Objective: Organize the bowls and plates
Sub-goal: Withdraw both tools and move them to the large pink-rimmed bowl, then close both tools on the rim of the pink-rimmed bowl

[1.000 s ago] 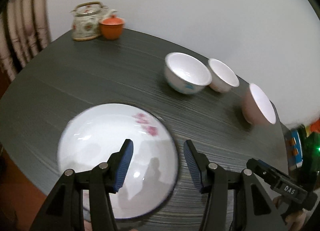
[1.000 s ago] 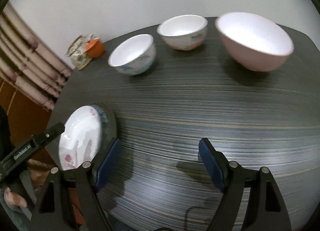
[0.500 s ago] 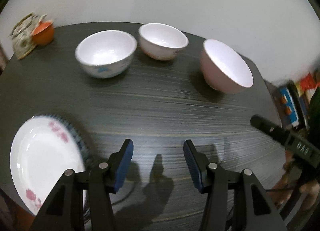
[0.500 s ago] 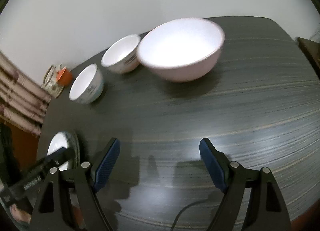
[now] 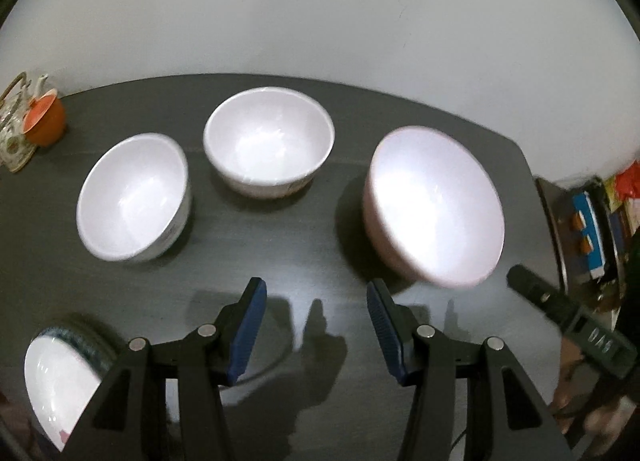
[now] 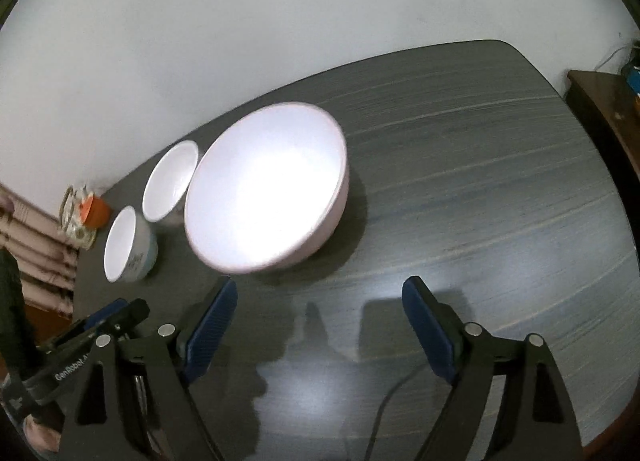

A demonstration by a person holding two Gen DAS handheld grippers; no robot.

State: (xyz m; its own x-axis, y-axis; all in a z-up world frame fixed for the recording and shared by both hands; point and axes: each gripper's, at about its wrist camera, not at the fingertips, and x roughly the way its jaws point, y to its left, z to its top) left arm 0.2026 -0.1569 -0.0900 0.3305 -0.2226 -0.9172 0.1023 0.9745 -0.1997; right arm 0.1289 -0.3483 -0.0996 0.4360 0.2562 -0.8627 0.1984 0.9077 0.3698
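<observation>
On dark wood-grain table (image 6: pixel 480 181), white wall behind | both grippers spread, holding nothing

A home dining spot: a dark wood-grain table (image 5: pixel 304 229) against a plain wall, bowls (image 5: pixel 269 141) mid-frame, a teapot (image 5: pixel 12 117) at far left, striped curtains (image 6: pixel 36 229) lower left.

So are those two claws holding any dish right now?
No. The left gripper and right gripper are both open and hold nothing; the pink bowl sits untouched.
</observation>
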